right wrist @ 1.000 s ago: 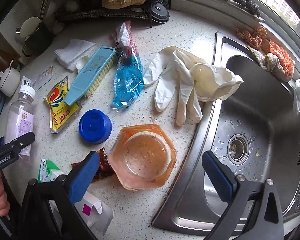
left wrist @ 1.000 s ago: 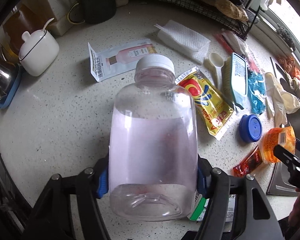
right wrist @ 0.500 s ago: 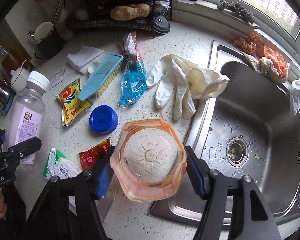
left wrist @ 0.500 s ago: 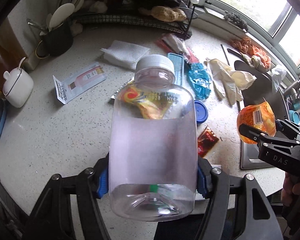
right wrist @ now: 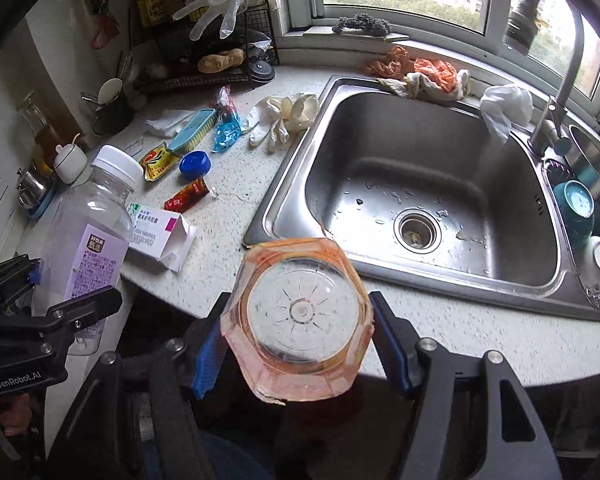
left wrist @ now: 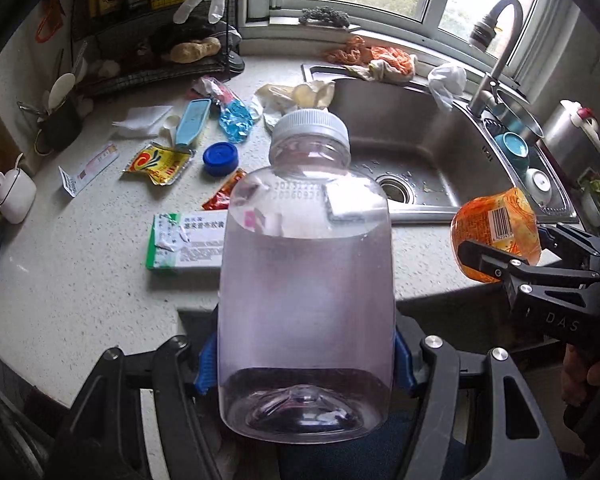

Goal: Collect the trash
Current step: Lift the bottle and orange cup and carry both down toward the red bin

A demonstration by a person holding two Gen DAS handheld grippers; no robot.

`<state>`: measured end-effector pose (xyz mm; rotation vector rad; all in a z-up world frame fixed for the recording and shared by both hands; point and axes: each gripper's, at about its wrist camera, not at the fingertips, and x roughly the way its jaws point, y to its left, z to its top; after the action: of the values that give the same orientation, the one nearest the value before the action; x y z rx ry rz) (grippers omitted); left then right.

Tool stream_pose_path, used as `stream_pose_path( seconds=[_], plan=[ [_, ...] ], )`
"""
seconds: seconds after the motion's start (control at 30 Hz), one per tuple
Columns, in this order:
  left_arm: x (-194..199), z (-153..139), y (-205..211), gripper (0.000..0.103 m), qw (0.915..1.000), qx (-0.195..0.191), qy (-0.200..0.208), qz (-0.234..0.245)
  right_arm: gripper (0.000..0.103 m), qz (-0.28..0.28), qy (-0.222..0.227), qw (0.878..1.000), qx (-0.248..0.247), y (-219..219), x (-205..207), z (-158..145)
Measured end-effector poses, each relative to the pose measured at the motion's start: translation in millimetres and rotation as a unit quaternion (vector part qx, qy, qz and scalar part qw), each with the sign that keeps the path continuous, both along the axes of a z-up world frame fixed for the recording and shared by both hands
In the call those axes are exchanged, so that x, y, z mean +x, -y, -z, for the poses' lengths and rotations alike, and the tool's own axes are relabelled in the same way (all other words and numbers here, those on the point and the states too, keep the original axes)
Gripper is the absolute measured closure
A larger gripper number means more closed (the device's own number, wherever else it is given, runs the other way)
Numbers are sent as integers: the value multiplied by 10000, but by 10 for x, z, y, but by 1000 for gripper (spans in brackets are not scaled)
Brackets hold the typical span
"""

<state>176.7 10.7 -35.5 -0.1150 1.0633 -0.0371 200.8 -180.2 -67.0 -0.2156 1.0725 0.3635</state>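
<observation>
A clear plastic bottle (left wrist: 306, 280) with a white cap and a pale purple label fills the left wrist view. My left gripper (left wrist: 306, 364) is shut on its lower body, and it hangs in the air past the counter's front edge. My right gripper (right wrist: 298, 350) is shut on an orange-tinted plastic cup (right wrist: 300, 312), seen bottom-on, also lifted off the counter. The cup (left wrist: 496, 228) shows at the right in the left wrist view. On the counter lie a green-and-white carton (left wrist: 188, 240), a red sachet (left wrist: 224, 196), a blue lid (left wrist: 220, 158) and a yellow packet (left wrist: 158, 162).
A steel sink (right wrist: 380, 140) with a tall faucet (right wrist: 560, 80) takes up the right. Rubber gloves (right wrist: 280, 120), a blue brush (right wrist: 192, 130) and a blue wrapper (right wrist: 226, 134) lie farther back. A wire rack (right wrist: 204, 72) and a white pot (right wrist: 70, 158) stand at the left.
The right gripper closed on the orange cup and lifted it. Both grippers pulled back from the counter and rose with their loads, so the view now takes in sink and window.
</observation>
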Motion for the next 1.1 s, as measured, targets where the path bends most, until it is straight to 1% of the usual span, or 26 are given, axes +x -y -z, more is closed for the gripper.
stream_pose_path(
  seconds=[0.1,0.23,0.37,0.5,0.57,0.7,0.77,0.83,0.93,0.97,1.1],
  plan=[
    [-216,34,250,39,9998,-150,-90,81,40,87,58,9999,-46,232,-298,-45],
    [-467,133,558,39,9988,-221,-282,322,40,236,33,9996,-116,497,-639,-23],
    [-604,307,772,39,9962,-287,-614,547,40,452,-85,9989,-49,693,-842,97],
    [-696,589,952,39,9922,-190,-921,817,40,664,-302,9973,71,838,-964,321],
    [-723,794,998,39,9889,-256,-1135,922,39,749,-434,9960,231,905,-1008,462],
    [-758,1244,1075,39,9845,-319,-1380,1035,39,948,-647,9933,163,992,-1062,846],
    [-751,1528,1125,39,9824,-255,-1500,1088,39,1039,-711,9919,137,1043,-1061,1072],
    [-722,1835,1170,38,9806,-230,-1624,1076,39,1136,-665,9912,167,1135,-1063,1313],
    [-646,2285,1213,38,9799,-380,-1697,972,39,1266,-733,9892,96,1273,-1018,1739],
    [-621,2429,1238,39,9796,-372,-1723,965,39,1308,-782,9883,64,1316,-994,1878],
    [-532,2898,1398,38,9790,-120,-1711,1098,39,1407,-824,9866,-42,1441,-918,2301]
  ],
)
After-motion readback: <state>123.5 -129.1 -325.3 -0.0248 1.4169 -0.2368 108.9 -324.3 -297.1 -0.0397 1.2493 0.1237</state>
